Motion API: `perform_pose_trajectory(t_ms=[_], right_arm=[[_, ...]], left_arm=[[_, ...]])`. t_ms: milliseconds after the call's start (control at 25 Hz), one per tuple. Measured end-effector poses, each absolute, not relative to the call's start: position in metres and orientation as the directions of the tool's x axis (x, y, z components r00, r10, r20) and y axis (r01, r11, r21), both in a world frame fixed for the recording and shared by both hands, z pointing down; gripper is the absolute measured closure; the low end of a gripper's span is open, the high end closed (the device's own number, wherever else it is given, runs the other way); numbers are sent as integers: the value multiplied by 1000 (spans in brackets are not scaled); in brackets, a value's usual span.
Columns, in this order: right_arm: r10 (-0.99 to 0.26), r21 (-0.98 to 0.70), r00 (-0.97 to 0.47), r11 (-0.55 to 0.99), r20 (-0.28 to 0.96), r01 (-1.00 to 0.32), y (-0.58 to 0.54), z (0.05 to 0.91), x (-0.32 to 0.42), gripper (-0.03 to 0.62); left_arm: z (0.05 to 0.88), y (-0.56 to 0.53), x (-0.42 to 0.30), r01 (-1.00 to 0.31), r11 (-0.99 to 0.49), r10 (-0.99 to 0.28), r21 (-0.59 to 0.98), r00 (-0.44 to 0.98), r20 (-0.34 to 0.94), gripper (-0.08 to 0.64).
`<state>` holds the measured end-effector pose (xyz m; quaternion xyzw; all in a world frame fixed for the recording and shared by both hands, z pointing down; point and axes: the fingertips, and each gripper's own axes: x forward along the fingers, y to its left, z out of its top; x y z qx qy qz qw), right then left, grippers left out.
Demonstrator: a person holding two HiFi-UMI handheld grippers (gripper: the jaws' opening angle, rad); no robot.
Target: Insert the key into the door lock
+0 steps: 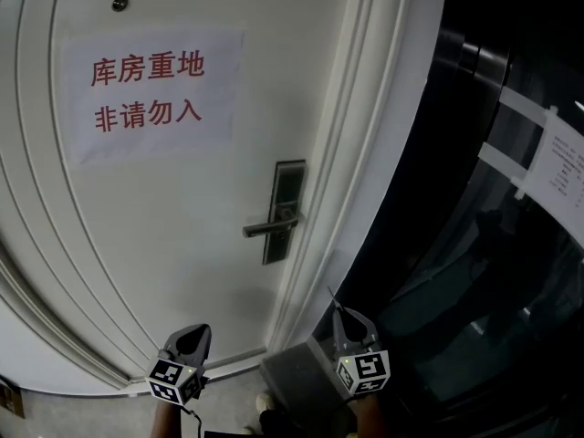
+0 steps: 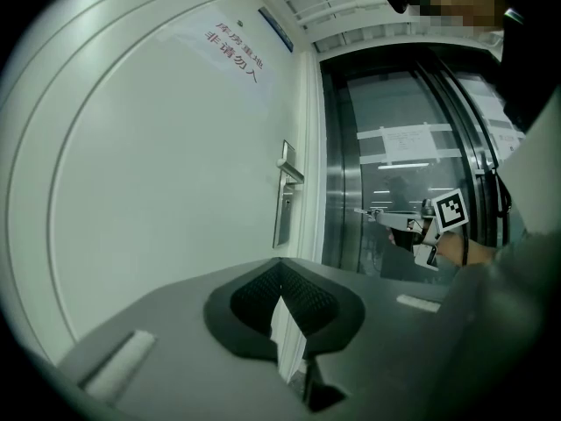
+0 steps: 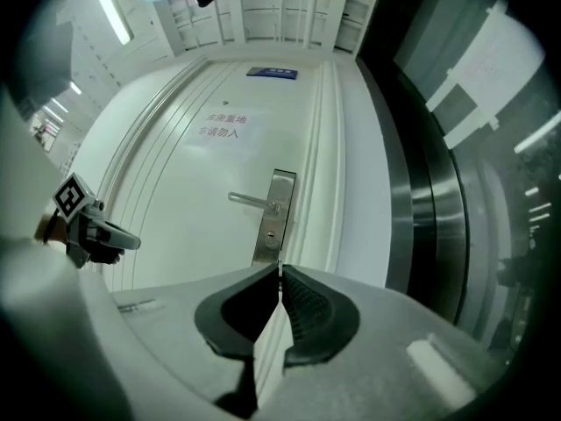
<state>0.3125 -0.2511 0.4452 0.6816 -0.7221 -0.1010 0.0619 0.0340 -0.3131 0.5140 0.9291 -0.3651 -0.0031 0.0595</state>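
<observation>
**Desk:** What's in front of you?

**Me:** A white door with a paper sign in red characters on its upper left, and a dark glass wall off to the right. My left gripper sits low, near the door's bottom edge, with its jaws pressed together on nothing. The lock plate is at the door's right edge, about mid-height. Its lever handle sticks out to the left, and the keyhole is just under the lever. My right gripper is low, past the door's right edge and in front of the frame. It's clenched on the key, which is well apart from the lock.

**Desk:** How do you want to play the approach?

**Me:** I'd raise the right gripper and bring it left until the key's tip sits square on the keyhole. I'd keep it level and clear of the lever, and only push once the blade matches the slot. From here the slot is too small for me to read its direction. I'd keep the left gripper out of the way.

**Desk:** And the key itself?

**Me:** Its long axis runs straight out along the jaws, with the tip toward the door. In the right gripper view it's only a thin upright sliver, so I judge the blade stands on edge.
</observation>
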Motion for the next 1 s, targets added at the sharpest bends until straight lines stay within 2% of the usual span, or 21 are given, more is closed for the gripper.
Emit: perform_pose_trajectory(t_ms=[400, 680, 1000], right_arm=[[-981, 452, -195, 167, -17, -877, -308, 417, 286, 581], [-980, 675, -200, 164, 25, -719, -345, 412, 270, 581], [-981, 761, -183, 165, 61, -628, -377, 420, 265, 581]], left_arm=[[520, -321, 3, -747, -651, -750, 132, 661, 40, 557], [519, -334, -3, -768, -626, -771, 131, 635, 37, 557], [519, -351, -7, -784, -605, -788, 136, 614, 37, 557]])
